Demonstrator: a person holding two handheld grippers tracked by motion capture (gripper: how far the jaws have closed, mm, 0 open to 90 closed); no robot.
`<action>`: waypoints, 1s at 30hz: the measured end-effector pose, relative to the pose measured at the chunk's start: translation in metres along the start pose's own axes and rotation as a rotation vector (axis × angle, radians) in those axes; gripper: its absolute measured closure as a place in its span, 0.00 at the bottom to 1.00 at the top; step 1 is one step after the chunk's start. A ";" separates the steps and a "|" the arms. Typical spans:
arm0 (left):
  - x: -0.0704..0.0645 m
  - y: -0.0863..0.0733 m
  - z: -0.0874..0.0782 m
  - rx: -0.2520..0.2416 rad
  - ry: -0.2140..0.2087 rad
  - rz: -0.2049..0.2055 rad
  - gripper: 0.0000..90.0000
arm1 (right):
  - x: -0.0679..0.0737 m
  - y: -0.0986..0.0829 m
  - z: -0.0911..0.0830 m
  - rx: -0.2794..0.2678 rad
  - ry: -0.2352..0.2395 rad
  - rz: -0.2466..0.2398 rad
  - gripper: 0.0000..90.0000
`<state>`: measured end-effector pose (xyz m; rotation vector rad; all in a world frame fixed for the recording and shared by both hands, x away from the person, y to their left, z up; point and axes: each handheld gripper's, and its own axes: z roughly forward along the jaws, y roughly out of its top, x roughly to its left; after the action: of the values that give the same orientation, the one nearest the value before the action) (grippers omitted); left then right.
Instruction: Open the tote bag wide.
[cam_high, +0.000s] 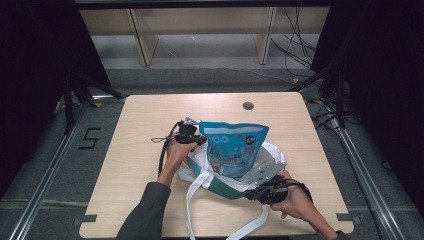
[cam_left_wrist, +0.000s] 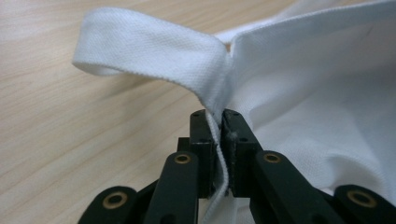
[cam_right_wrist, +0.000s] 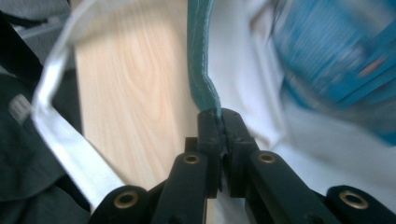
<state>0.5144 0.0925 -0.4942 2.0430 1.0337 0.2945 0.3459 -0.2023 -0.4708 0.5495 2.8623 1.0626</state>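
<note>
A white cloth tote bag (cam_high: 200, 170) with a teal rim (cam_high: 225, 189) lies open on the wooden table (cam_high: 150, 120). A blue snack packet (cam_high: 235, 147) stands in its mouth and shows blurred (cam_right_wrist: 336, 56) in the right gripper view. My left gripper (cam_high: 201, 141) holds the bag's far-left edge. In the left gripper view it (cam_left_wrist: 220, 116) is shut on white fabric at the base of a strap (cam_left_wrist: 149, 51). My right gripper (cam_high: 248, 195) is at the bag's near-right edge, and in its own view it (cam_right_wrist: 219, 116) is shut on the teal rim (cam_right_wrist: 201, 60).
White straps (cam_high: 192, 200) trail from the bag toward the table's front edge. A round cable hole (cam_high: 248, 105) sits at the back of the table. Behind the table stand a wooden frame (cam_high: 145, 40) and loose cables (cam_high: 295, 45).
</note>
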 end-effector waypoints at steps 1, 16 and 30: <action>-0.001 -0.002 0.006 0.022 0.016 0.010 0.92 | 0.000 -0.002 0.003 0.013 -0.010 0.009 0.98; -0.034 -0.006 -0.080 -0.080 -0.001 0.027 0.49 | 0.003 0.002 0.000 -0.030 0.013 0.057 0.77; -0.095 -0.029 -0.121 -0.130 -0.122 0.124 0.49 | -0.024 0.040 -0.105 -0.344 -0.373 0.105 0.65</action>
<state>0.3744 0.0976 -0.4241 1.9846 0.7950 0.2900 0.3642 -0.2478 -0.3665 0.7792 2.2921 1.2746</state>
